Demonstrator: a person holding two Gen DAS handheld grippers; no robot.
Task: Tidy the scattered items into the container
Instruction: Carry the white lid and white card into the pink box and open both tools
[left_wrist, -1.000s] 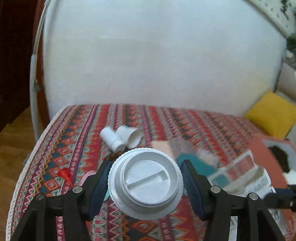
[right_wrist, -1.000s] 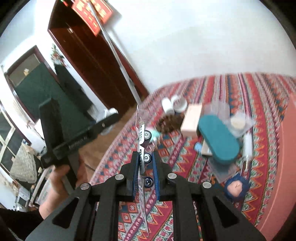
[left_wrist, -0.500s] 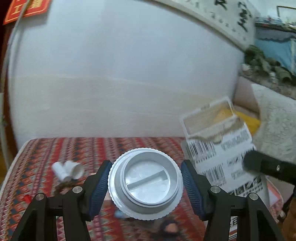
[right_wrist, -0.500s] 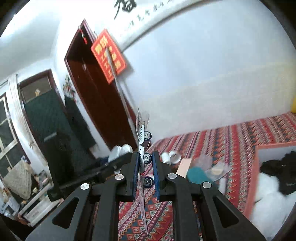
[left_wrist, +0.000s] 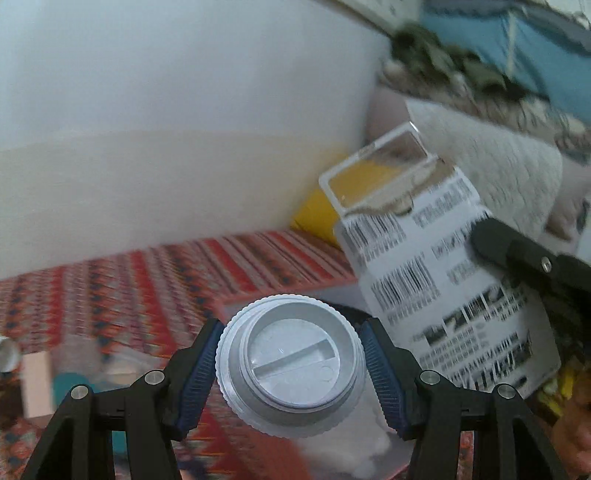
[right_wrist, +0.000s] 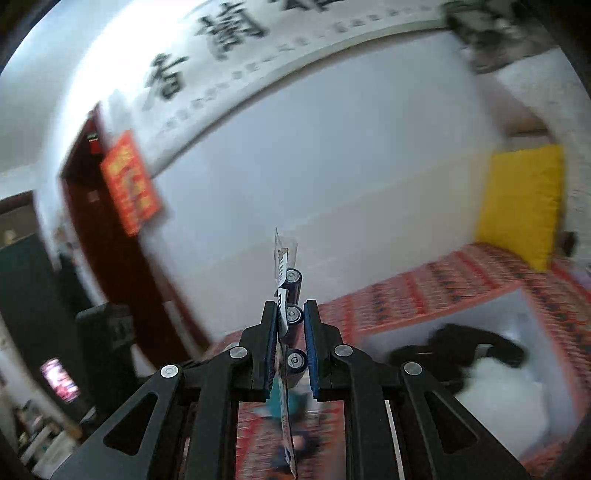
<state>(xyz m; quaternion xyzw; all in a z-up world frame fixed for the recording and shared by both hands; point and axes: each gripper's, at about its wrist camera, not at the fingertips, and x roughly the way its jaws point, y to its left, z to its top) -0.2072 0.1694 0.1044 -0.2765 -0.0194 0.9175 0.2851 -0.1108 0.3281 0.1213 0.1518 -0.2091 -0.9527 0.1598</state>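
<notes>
1. broadly, a bed under a red patterned cover fills the lower part of both views, with a yellow cushion propped against the white wall at its far end.
2. next, the container, a box with an orange-red outside and white inner walls, sits on the cover; inside it lie a black item and something white and fluffy, both blurred.
3. the battery blister card, seen flat-on from the left wrist, shows a clear hang tab on top and barcodes and print on its white back; it hangs above the container's near edge.
4. the right claw is pinched narrow on that card edge-on, with three battery ends stacked between and above its blue pads.
5. the left claw is spread to medium width and grips a white ribbed cap by its rim, held over the near corner of the container.
6. smaller bits on the cover at the left edge, a pale block and a teal item, are too blurred to name.
</notes>
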